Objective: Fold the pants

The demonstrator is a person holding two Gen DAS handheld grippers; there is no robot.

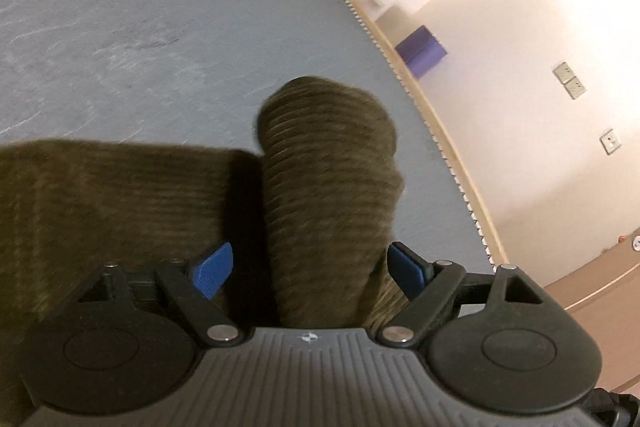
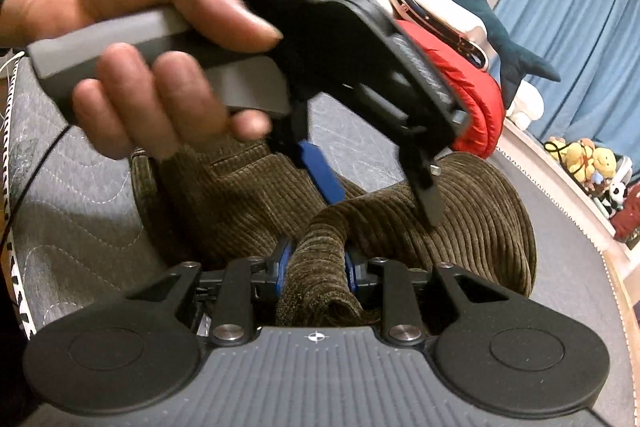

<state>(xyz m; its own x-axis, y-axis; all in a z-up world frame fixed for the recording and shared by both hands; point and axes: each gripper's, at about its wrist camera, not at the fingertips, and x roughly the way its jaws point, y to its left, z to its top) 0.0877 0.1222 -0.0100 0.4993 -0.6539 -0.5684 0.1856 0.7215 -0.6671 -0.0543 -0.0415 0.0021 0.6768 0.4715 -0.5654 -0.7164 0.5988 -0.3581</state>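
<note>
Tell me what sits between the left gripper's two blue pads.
A bunched fold of the brown corduroy pants fills the open left hand-held gripper, seen in the left wrist view.

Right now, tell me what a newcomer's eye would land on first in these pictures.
The brown corduroy pants lie bunched on the grey mattress. The right gripper is shut on a fold of them, while the left gripper is open around another roll of the cloth. In the right wrist view, the hand holding the left gripper fills the upper left, and a red jacket lies behind it.
</note>
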